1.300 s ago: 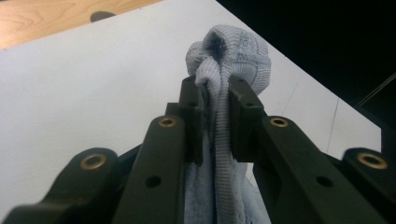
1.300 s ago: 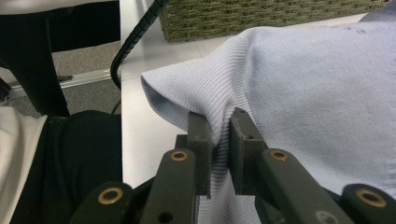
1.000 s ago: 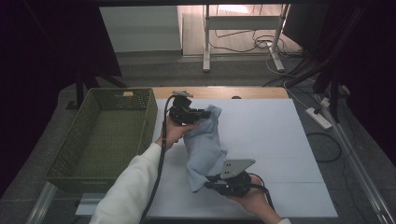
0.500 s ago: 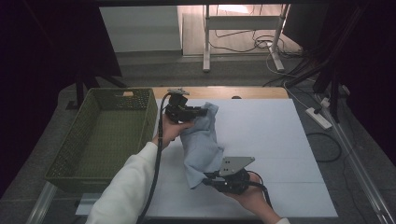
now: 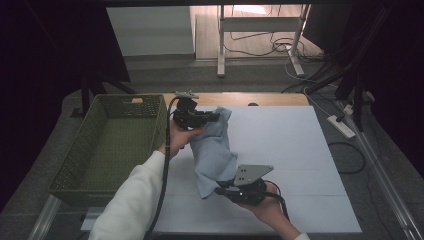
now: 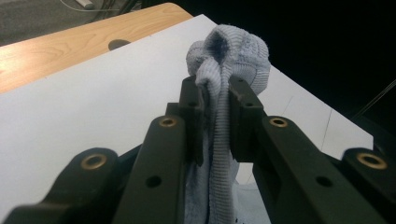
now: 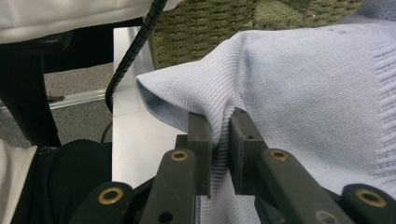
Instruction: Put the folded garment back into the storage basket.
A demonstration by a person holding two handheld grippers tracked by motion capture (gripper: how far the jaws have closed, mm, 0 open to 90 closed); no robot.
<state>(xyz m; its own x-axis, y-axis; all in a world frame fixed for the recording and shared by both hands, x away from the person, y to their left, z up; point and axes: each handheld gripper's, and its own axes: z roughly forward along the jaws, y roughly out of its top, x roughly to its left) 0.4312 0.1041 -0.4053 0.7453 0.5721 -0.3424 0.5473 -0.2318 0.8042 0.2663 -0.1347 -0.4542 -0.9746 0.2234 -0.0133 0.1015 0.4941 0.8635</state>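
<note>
Little has shifted since earlier — left claw [image 5: 212, 117] clamped on pale blue knit cloth [image 5: 212, 152], right claw [image 5: 222, 190] pinching its lower edge above the tabletop [image 5: 280, 135].

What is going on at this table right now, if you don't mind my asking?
A person is handling a light blue knitted garment with two hand-held grippers. The left gripper pinches a bunched end of it at the far side, and the right gripper is clamped on a fold at the near side. The cloth is stretched between them above the white table. A green basket stands at the left, with nothing visible in it.
</note>
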